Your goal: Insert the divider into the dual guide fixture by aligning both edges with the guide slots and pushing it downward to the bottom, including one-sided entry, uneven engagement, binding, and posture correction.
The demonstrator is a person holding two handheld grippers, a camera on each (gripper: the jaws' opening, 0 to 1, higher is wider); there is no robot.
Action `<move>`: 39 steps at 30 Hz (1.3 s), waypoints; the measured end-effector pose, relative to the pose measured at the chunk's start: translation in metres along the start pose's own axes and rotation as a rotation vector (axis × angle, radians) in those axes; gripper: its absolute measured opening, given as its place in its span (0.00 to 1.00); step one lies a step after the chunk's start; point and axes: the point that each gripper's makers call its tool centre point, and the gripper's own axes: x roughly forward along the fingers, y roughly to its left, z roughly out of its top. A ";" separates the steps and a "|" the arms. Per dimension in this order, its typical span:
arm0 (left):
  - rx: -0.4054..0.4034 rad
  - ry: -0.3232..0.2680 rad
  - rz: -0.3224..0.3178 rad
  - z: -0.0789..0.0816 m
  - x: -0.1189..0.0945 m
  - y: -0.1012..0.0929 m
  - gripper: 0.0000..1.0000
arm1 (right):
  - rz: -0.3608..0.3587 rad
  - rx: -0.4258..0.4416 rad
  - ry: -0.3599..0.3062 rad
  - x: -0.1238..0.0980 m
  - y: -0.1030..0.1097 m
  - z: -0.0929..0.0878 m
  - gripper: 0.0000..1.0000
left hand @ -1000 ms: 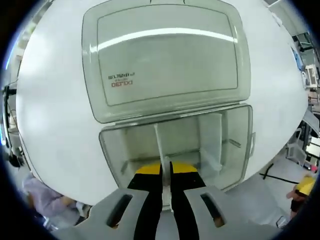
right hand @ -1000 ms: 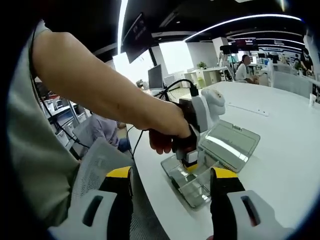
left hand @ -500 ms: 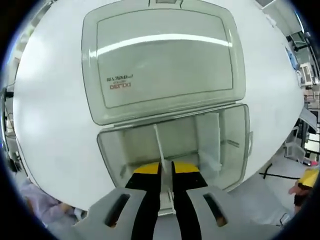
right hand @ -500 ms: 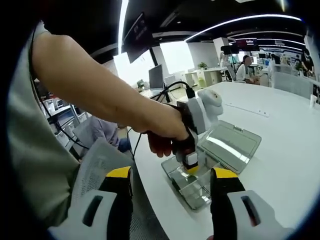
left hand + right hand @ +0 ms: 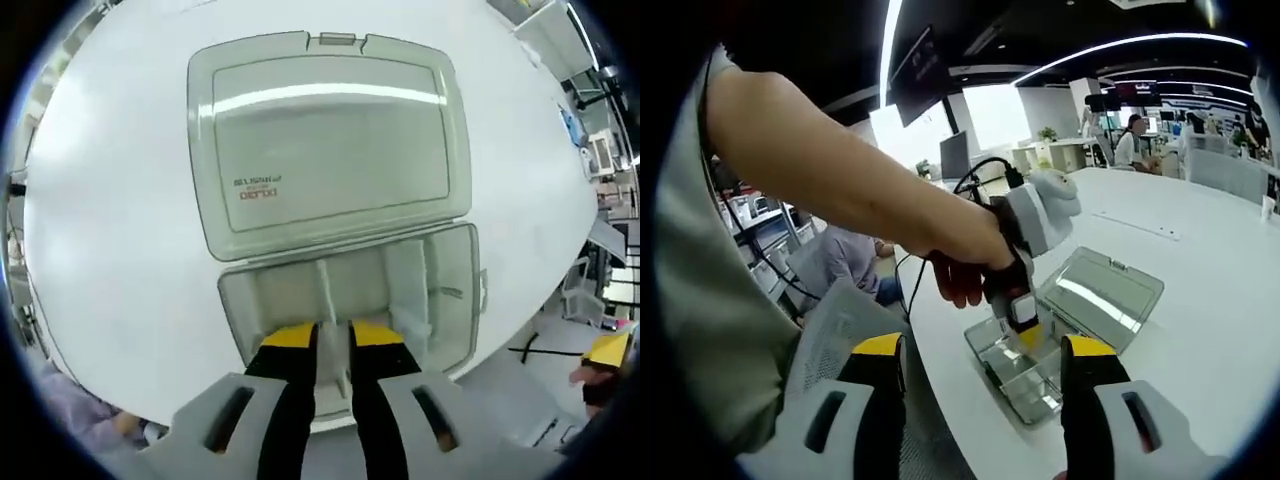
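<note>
Left claw [image 5: 333, 345] jaws slightly parted, pointing downward, gripped by a hand [image 5: 965, 280], right claw [image 5: 983, 375] jaws wide apart

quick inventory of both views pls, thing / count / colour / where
Table: one, white, round, under everything.
Clear plastic box: one, translucent grey, on the table, open.
Lid: one, translucent, red and grey print, hinged flat behind the box.
Divider: one, translucent, upright in the box ahead of the left jaws.
Other dividers: a few, translucent, on the box's other side.
Bystanders: blurred, in the office background.
Left gripper: yellow-tipped black jaws, narrow gap, at the box's near wall.
Right gripper: jaws wide apart, held back from the table.
</note>
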 end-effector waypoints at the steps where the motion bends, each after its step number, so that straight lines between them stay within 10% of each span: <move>1: 0.001 -0.004 -0.007 -0.001 -0.002 0.000 0.11 | 0.000 -0.001 0.000 0.000 0.000 0.000 0.60; 39: -0.043 -0.061 -0.057 -0.021 -0.008 -0.004 0.00 | 0.010 -0.026 0.007 0.000 0.009 0.004 0.60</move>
